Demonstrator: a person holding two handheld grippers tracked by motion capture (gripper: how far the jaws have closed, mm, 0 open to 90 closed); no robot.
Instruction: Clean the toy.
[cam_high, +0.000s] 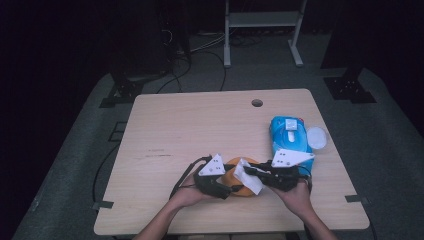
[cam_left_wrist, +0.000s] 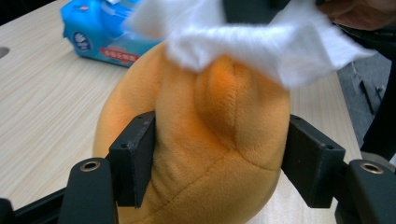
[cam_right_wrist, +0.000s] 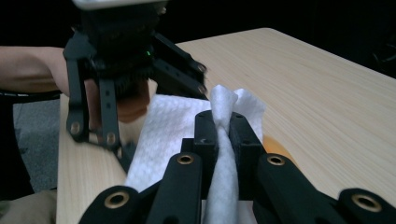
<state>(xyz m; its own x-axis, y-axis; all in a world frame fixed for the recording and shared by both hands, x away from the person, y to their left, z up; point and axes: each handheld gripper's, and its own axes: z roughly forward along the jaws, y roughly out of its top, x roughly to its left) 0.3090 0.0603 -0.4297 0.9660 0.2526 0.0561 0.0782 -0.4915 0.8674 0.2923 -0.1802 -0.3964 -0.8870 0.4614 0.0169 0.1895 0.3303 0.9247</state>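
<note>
An orange plush toy (cam_left_wrist: 210, 140) sits near the table's front edge, and my left gripper (cam_left_wrist: 219, 161) is shut on it, one black pad pressed into each side. In the high view the toy (cam_high: 231, 176) lies between the two grippers. My right gripper (cam_right_wrist: 223, 135) is shut on a white wet wipe (cam_right_wrist: 168, 130), pinched into a ridge between its jaws. The wipe (cam_left_wrist: 261, 42) lies draped over the top of the toy. From above, the left gripper (cam_high: 220, 186) and right gripper (cam_high: 252, 172) face each other across the wipe (cam_high: 247, 176).
A blue pack of wet wipes (cam_high: 290, 137) lies at the right of the wooden table (cam_high: 200, 125), with its round white lid (cam_high: 317, 137) beside it. A cable hole (cam_high: 257, 103) is near the far edge. Dark stands and cables surround the table.
</note>
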